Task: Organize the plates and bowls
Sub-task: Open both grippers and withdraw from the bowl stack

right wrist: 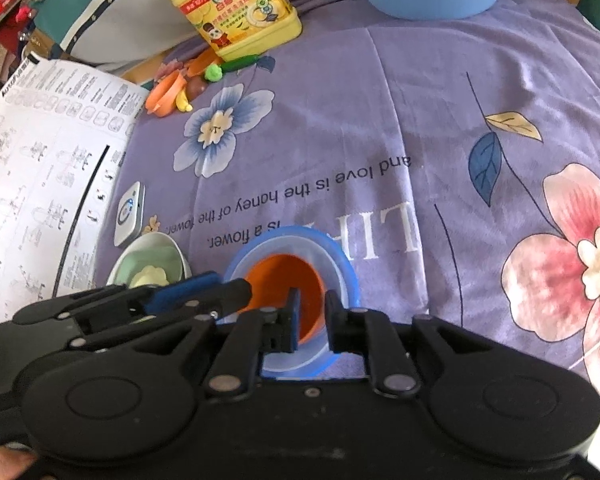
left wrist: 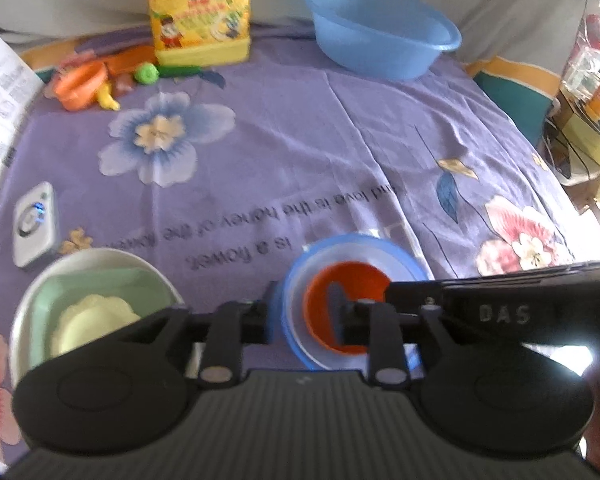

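Covering the table: a purple cloth (right wrist: 380,120) printed with flowers and upside-down lettering is spread under everything.
Paper sheet: a printed sheet (right wrist: 40,168) is laid at the cloth's left edge.
Basin: a blue basin (left wrist: 384,36) is set upright at the far side, mouth up.
Bottle: a yellow bottle (left wrist: 199,12) is stood upright left of the basin, with small toys (left wrist: 88,84) just in front of it.
White bowl: a white bowl (left wrist: 28,312) is seen near the left, mouth up, holding a green dish (left wrist: 112,292) and a pale yellow piece (left wrist: 92,320).
Blue-rimmed bowl: a clear bowl (right wrist: 340,264) is set near the middle front, mouth up, right of the white bowl.
Orange bowl: an orange bowl (right wrist: 280,280) is nested inside the blue-rimmed bowl, tilted, its mouth turned toward the cameras; being round, no long axis is shown.
Right gripper: the right gripper (right wrist: 312,320) is held slightly apart, astride the near rim of the orange bowl; pressing cannot be told.
Left gripper: the left gripper (left wrist: 304,312) is held partly apart, astride the blue-rimmed bowl's left wall, the right finger (left wrist: 336,300) inside the orange bowl.
Small device: a white device (left wrist: 34,224) lies flat beyond the white bowl.
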### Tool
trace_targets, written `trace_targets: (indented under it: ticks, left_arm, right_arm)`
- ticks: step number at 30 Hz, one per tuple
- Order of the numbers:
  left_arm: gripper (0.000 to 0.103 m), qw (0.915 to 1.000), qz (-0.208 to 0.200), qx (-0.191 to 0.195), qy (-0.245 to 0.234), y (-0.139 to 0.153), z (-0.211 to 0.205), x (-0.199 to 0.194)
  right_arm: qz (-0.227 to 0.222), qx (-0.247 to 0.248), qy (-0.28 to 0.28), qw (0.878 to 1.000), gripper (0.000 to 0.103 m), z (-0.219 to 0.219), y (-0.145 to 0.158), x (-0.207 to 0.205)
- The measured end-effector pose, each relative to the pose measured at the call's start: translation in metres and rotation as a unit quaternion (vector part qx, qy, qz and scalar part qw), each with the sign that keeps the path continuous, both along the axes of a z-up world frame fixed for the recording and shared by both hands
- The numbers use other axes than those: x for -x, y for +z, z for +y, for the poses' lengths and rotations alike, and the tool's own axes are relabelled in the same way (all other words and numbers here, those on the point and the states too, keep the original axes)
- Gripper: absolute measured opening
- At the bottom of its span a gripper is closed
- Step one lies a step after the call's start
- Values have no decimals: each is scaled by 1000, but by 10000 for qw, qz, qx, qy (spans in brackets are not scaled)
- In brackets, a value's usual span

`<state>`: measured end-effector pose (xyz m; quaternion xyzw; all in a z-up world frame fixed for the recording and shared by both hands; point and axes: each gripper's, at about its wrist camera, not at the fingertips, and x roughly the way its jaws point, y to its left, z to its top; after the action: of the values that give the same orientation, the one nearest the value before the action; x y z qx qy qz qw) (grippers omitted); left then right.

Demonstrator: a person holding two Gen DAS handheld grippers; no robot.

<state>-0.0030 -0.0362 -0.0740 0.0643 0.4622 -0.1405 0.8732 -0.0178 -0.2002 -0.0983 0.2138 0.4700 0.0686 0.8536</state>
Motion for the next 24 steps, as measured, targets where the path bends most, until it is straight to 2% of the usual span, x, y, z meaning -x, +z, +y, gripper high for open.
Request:
trace_targets:
  ticks: [1, 3, 5, 7, 15, 24]
  left_arm:
    - [41, 10000, -69, -18, 61, 4, 2, 1]
    - [64, 9995, -250, -3, 210, 13, 11, 4]
    - [74, 9989, -355, 42, 317, 18, 20, 5]
    - [83, 9983, -381, 82, 430, 21, 28, 5]
    - [99, 9963, -478, 204, 686, 28, 52, 15]
    - [103, 9952, -586, 266, 741, 32, 63, 28]
  right_arm:
    - [-33, -31, -49, 10000, 24, -3, 2, 2]
    - [-122, -6, -121, 9999, 36, -7, 9, 6]
    - [-273, 74, -225, 9993, 69, -11, 17, 12]
    - [-438, 209, -293, 9984, 81, -11, 24, 17]
    - [-559, 464, -509, 9961, 91, -17, 32, 32]
    - [-552, 593, -693, 9943, 102, -22, 33, 48]
